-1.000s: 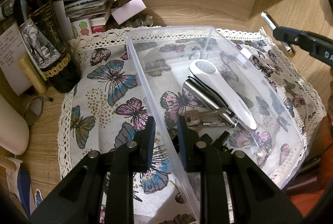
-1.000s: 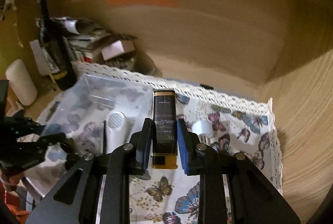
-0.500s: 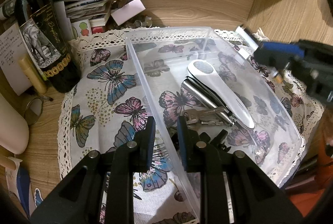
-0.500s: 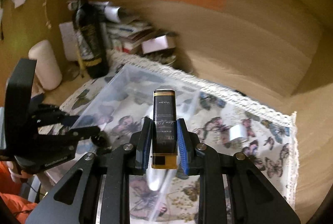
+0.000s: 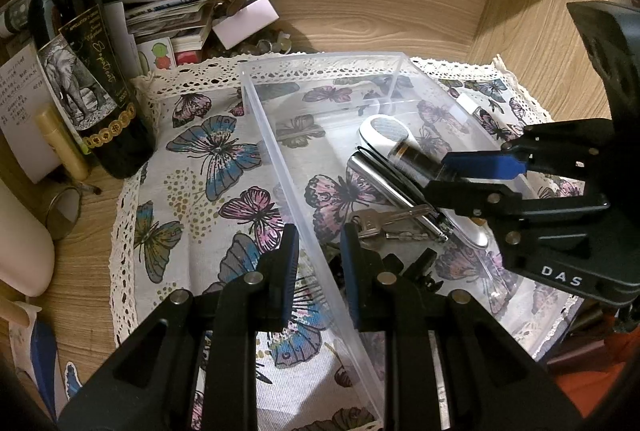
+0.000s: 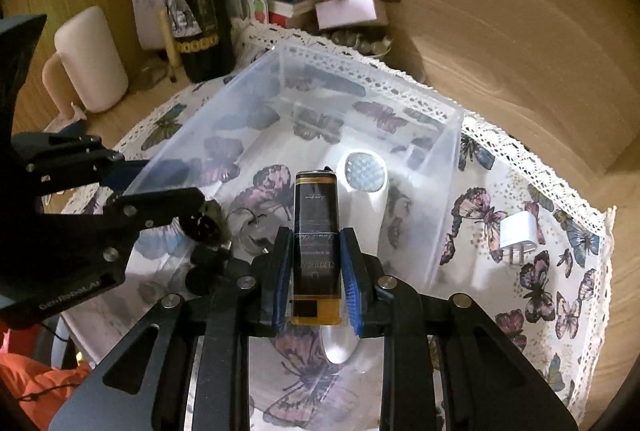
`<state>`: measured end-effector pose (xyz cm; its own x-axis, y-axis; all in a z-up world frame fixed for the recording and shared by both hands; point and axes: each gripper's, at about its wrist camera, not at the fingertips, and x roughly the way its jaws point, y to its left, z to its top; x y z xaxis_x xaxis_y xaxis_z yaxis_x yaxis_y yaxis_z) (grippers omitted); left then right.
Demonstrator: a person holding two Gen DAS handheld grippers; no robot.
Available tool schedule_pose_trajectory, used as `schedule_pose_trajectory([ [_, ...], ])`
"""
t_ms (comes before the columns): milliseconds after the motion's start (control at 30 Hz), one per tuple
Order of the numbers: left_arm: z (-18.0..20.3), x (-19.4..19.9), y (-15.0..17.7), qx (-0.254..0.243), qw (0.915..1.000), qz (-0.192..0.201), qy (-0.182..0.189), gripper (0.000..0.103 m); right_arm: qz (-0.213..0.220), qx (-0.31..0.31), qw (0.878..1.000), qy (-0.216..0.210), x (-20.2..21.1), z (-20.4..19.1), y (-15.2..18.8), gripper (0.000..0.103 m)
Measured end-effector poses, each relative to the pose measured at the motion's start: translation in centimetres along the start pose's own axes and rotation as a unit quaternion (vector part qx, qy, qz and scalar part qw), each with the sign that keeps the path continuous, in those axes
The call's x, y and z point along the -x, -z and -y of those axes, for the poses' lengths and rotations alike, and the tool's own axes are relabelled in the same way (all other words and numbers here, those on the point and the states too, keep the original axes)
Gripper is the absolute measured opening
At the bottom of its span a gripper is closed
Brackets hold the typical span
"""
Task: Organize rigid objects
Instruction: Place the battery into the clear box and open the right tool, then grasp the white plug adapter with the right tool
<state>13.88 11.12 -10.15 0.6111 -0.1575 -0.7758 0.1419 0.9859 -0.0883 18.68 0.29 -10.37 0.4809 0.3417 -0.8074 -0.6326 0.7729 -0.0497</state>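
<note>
Black-and-gold, the small bottle (image 6: 316,231) sits clamped in the right tongs (image 6: 316,263) above the clear plastic bin (image 6: 444,191), which holds a white handled gadget (image 6: 366,173) and keys (image 5: 376,221). The left tongs (image 5: 318,259) pinch the bin's wall.

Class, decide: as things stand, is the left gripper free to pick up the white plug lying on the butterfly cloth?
Probably not. The left gripper is shut on the clear bin's wall, and the white plug lies on the cloth beyond the bin's far side.
</note>
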Motion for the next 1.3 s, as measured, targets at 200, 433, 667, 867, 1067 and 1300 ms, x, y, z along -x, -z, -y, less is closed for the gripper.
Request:
schedule_pose_trajectory([
  [200, 0.0, 0.0, 0.0, 0.0, 1.0, 0.0, 0.0, 0.022, 0.029, -0.012, 0.999, 0.007, 2.1, 0.9, -0.2, 0.029],
  [433, 0.1, 0.0, 0.0, 0.001, 1.0, 0.0, 0.0, 0.022, 0.068, -0.046, 0.996, 0.036, 5.0, 3.5, -0.5, 0.038],
  [667, 0.1, 0.0, 0.0, 0.0, 1.0, 0.0, 0.0, 0.022, 0.098, -0.089, 0.988, 0.083, 7.2, 7.1, -0.2, 0.057],
  [867, 0.1, 0.0, 0.0, 0.001, 1.0, 0.0, 0.0, 0.022, 0.092, -0.132, 0.98, 0.118, 6.8, 11.0, 0.1, 0.059],
  [1067, 0.2, -0.1, -0.1, 0.002, 1.0, 0.0, 0.001, 0.022, 0.045, -0.168, 0.977, 0.12, 3.0, 14.5, 0.7, 0.059],
  [1300, 0.1, -0.1, -0.1, 0.002, 1.0, 0.0, 0.001, 0.022, -0.014, -0.192, 0.975, 0.113, -2.0, 17.0, 1.2, 0.059],
])
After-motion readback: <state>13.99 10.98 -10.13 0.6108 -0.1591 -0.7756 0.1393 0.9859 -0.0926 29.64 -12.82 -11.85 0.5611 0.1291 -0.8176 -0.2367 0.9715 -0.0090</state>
